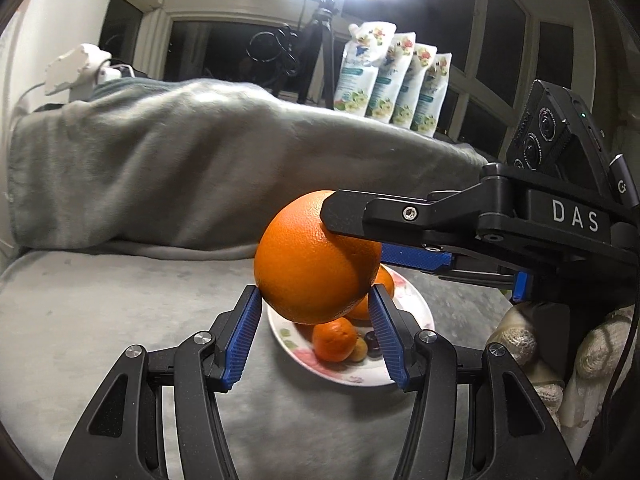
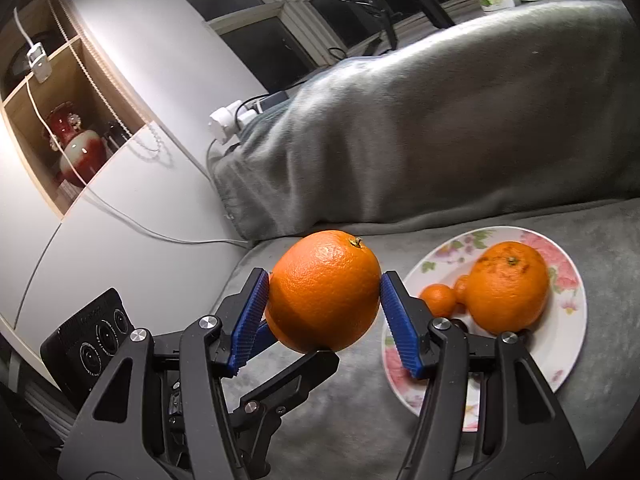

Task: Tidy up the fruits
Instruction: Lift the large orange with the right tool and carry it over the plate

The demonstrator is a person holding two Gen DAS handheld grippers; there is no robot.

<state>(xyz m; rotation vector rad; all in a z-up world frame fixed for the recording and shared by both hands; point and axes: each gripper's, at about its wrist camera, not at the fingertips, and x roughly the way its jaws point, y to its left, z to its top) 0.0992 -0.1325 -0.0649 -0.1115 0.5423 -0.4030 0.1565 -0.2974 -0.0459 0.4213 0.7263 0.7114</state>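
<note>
Orange (image 2: pixel 324 292) fruit hangs in mid-air above the grey blanket-covered surface (image 1: pixel 100 320), pinched from two directions at once: you hold it with both grippers, just beside the flowered plate (image 2: pixel 568 320). The right gripper (image 2: pixel 324 308) clamps its blue pads on the orange's two sides, jaws about half spread and filled by the fruit. The left gripper (image 1: pixel 314 312) also has the orange between its pads, with the left pad touching the peel; whether the other pad presses is hard to tell, so its grip looks lighter. The double hold appears meant to steady a round, smooth fruit that could roll out of a single pinch on the way to the plate. On that plate already sit a large orange (image 2: pixel 508 288), a small tangerine (image 2: pixel 439 300) and a few smaller fruits, so the carried orange seems bound for the same pile.
</note>
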